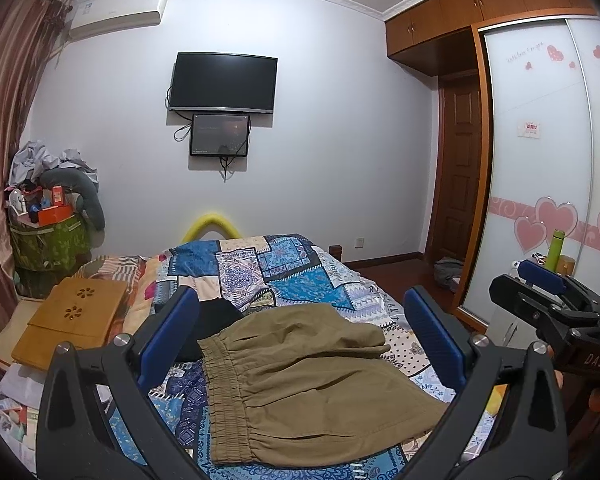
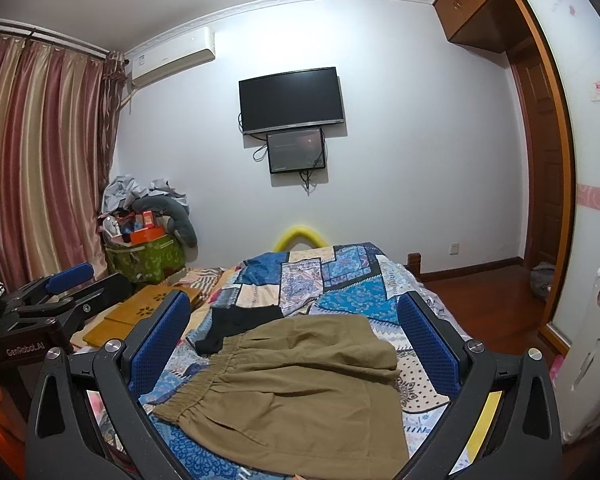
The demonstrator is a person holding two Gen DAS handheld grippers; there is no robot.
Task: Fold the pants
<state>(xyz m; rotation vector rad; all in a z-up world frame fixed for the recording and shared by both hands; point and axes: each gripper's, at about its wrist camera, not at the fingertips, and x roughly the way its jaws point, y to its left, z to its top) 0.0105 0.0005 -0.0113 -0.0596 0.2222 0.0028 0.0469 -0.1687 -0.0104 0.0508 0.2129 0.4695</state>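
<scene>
Khaki pants (image 1: 300,384) with an elastic waistband lie folded on the patchwork bedspread (image 1: 292,272); they also show in the right wrist view (image 2: 300,396). My left gripper (image 1: 300,332) is open and empty, held above the pants with its blue pads either side. My right gripper (image 2: 294,332) is open and empty, also above the pants. The right gripper shows at the right edge of the left wrist view (image 1: 548,292), and the left gripper shows at the left of the right wrist view (image 2: 60,288).
A black garment (image 1: 212,320) lies beside the waistband. A wooden lap tray (image 1: 72,320) sits on the bed's left. A cluttered green bin (image 1: 48,236) stands in the corner. A wardrobe (image 1: 540,160) and a green bottle (image 1: 556,248) are at right.
</scene>
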